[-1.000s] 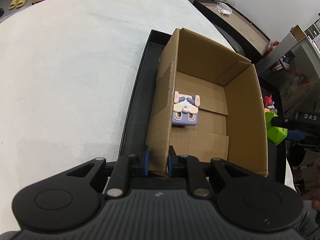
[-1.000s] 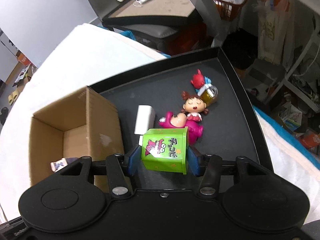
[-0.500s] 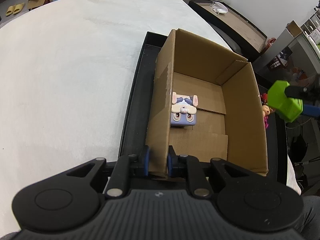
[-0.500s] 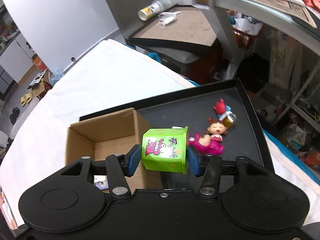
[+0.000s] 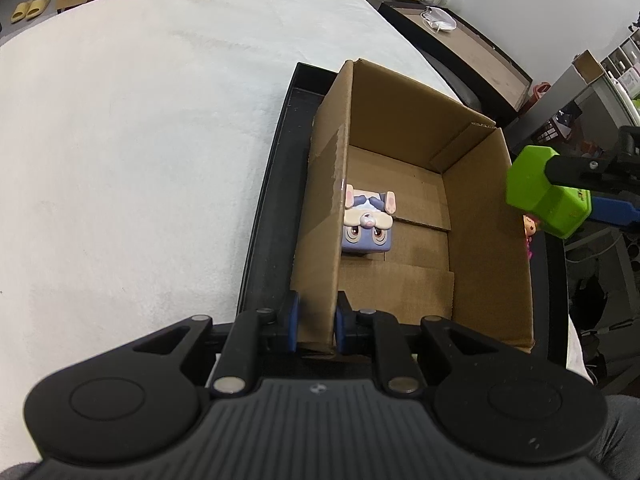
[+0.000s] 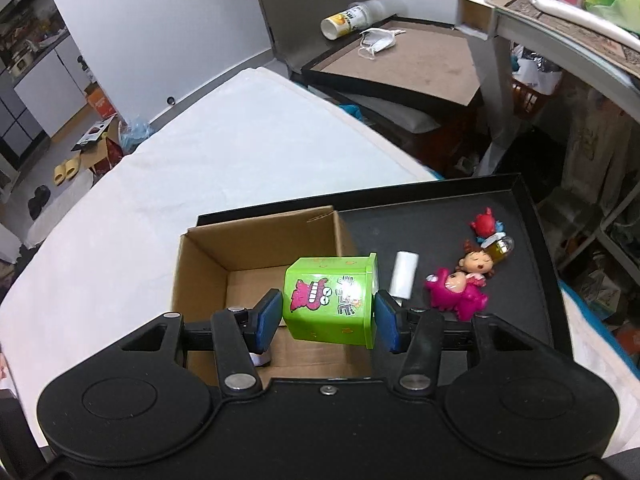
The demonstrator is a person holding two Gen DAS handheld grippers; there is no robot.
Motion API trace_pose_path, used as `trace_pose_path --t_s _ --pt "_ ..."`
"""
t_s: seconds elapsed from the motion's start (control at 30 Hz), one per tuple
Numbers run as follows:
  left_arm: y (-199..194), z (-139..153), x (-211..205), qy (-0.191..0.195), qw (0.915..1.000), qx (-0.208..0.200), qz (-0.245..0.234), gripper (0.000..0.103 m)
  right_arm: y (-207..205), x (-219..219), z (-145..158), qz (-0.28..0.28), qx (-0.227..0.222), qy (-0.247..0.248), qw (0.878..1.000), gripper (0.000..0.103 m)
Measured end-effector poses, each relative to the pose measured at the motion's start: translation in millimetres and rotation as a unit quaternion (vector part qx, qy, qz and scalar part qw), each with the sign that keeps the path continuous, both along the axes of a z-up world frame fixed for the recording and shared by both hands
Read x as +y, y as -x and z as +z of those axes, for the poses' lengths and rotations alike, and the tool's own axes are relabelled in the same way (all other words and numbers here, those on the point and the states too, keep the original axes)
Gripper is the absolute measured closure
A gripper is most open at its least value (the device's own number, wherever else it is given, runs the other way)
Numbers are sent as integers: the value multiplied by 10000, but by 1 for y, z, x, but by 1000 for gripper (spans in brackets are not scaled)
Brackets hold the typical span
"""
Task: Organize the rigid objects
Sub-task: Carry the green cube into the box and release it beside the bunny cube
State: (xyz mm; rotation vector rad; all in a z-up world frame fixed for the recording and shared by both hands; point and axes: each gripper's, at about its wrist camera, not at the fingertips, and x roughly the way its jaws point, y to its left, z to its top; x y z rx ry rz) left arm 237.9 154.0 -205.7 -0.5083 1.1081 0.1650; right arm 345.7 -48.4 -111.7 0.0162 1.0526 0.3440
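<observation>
An open cardboard box (image 5: 488, 240) stands on a black tray (image 5: 276, 208). A blue bunny cube toy (image 5: 368, 224) lies inside it. My left gripper (image 5: 316, 320) is shut on the box's near left wall. My right gripper (image 6: 328, 312) is shut on a green toy box (image 6: 332, 300) and holds it above the cardboard box's (image 6: 208, 264) right wall; it also shows in the left wrist view (image 5: 540, 200). On the tray (image 6: 532, 232) lie a pink figure (image 6: 456, 292), a girl figure (image 6: 480, 262), a red toy (image 6: 486, 222) and a white block (image 6: 404, 276).
The tray sits on a white padded surface (image 5: 140, 140). Behind it stands a dark tray with a brown base (image 6: 420, 60) holding a can (image 6: 348, 20) and a face mask (image 6: 378, 38). A shelf with clutter is at the right.
My right gripper has lifted the green toy box from the tray and carried it left, over the cardboard box's right wall. My left gripper keeps its hold on the box wall.
</observation>
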Motion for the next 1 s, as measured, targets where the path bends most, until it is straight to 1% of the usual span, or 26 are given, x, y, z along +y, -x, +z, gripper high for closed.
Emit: trace_pose_path --t_s 0.4,0.6,0.8,0.93,1.0 --pt "1 0 4 93 9999 -40 -8 86 8 40 -5 312 10 36 9995 54" --pt "1 0 4 109 9999 -44 -3 86 3 54 -12 357 130 -106 9992 53" --pt "1 0 4 111 9999 -46 -4 86 2 73 -9 529 83 -309 9981 53" --pt "1 -1 4 114 9999 -43 -2 86 2 76 -4 527 35 -432 9977 46" --pt "1 0 3 96 9999 -61 8 86 2 74 -3 514 34 -444 9977 46"
